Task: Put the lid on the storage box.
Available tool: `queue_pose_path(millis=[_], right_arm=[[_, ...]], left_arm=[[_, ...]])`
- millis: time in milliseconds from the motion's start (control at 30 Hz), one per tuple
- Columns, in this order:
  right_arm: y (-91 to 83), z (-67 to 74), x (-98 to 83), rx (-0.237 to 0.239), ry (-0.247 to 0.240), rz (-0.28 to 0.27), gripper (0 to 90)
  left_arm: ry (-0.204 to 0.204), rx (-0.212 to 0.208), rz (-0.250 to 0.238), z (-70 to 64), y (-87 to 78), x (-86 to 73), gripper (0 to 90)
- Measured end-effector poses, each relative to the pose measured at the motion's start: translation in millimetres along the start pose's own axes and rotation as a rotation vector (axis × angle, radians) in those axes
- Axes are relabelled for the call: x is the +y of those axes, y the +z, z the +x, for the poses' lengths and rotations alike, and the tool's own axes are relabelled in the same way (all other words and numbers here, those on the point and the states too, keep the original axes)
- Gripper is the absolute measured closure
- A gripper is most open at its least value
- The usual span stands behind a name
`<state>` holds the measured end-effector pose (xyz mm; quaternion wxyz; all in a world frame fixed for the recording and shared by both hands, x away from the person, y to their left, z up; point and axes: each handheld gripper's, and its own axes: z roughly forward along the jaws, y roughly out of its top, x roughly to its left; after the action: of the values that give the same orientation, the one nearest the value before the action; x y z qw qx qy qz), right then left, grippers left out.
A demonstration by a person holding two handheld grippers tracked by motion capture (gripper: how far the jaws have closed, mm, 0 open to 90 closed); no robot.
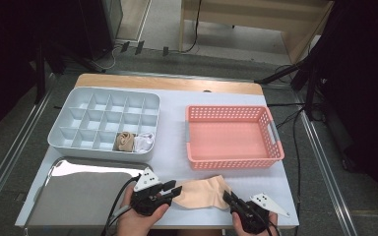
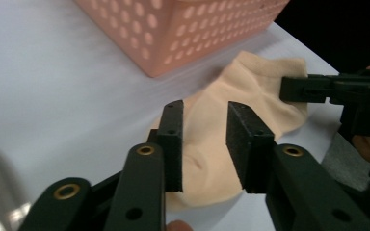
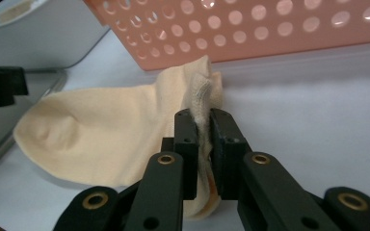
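We see the sock (image 1: 203,192) lying flat on the white table (image 1: 172,162), close to the near edge, with both grippers right at that edge. In front of the jaws stands the pink basket (image 1: 232,136), just beyond the sock, so there is only a thin strip of bare table between them. To the left of the left gripper (image 1: 170,189) lies a shiny tray (image 1: 78,191), and past it sits the grey box (image 1: 106,123) with many little cells (two of them hold rolled socks).

The left gripper's jaws stand a little apart. They hover just over the toe end of the sock, and we see cloth below the gap, but the pads do not press on it.

The right gripper (image 3: 202,130) has its jaws nearly closed. They pinch the sock's cuff end, and a ridge of cloth stands up between the two pads.

So the sock stretches from one gripper to the other, held at the right end and loose at the left end.
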<state>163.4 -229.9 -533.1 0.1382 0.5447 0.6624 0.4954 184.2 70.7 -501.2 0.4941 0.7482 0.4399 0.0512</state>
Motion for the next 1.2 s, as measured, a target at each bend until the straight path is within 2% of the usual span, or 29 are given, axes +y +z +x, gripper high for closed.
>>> queue_pose_path(millis=[67,133,233,300,367,467,533,567,633,700,733,833,967,1100,1200], right_arm=[[-1.6,1.7,1.9,0.008,0.001,-0.006,83.3],[-2.7,4.1,3.7,0.021,-0.003,-0.007,83.1],[-3.8,6.4,6.0,0.045,-0.011,-0.007,82.6],[-4.9,7.0,7.4,0.058,-0.015,-0.012,82.3],[-6.5,7.2,8.4,0.067,-0.01,-0.015,82.5],[-10.7,8.0,10.3,0.082,0.001,-0.028,82.8],[-12.9,9.9,11.8,0.082,0.002,-0.032,82.8],[-13.5,10.6,12.9,0.086,-0.003,-0.041,82.8],[-13.2,11.9,13.8,0.09,-0.003,-0.043,82.8],[-11.4,14.3,13.8,0.094,-0.003,-0.042,82.7],[-9.9,16.7,13.7,0.097,-0.008,-0.037,82.7],[-7.4,23.3,13.7,0.101,-0.024,-0.033,82.4],[-6.1,32.3,15.9,0.088,-0.025,-0.04,82.0],[0.0,43.8,15.7,0.049,-0.037,-0.032,81.1],[9.7,54.1,13.4,0.04,-0.047,-0.018,81.1]], left_arm=[[0.008,-0.021,0.033,-6.6,11.6,0.9,73.0],[0.013,-0.022,0.061,-10.4,22.2,2.0,74.1],[-0.005,-0.019,0.106,-10.9,39.8,3.1,73.6],[-0.008,0.002,0.136,-10.6,49.8,1.8,73.0],[0.003,0.045,0.166,-9.6,56.9,-0.5,73.9],[-0.011,0.042,0.167,-9.4,55.5,1.8,75.1],[-0.01,0.016,0.109,-13.2,50.5,3.5,73.7],[-0.014,0.011,0.102,-14.9,50.3,3.8,74.6],[-0.012,0.002,0.126,-15.6,53.5,3.5,75.4],[0.002,0.009,0.173,-13.0,61.6,-0.1,75.3],[-0.003,0.003,0.164,-11.8,61.6,-0.4,76.1],[-0.005,-0.009,0.141,-12.3,54.5,2.6,73.2],[-0.019,-0.057,0.068,-9.5,28.3,7.9,70.2],[-0.041,-0.05,0.003,6.9,-2.2,5.9,69.5],[-0.085,-0.042,-0.02,22.3,-18.6,-1.1,69.8]])
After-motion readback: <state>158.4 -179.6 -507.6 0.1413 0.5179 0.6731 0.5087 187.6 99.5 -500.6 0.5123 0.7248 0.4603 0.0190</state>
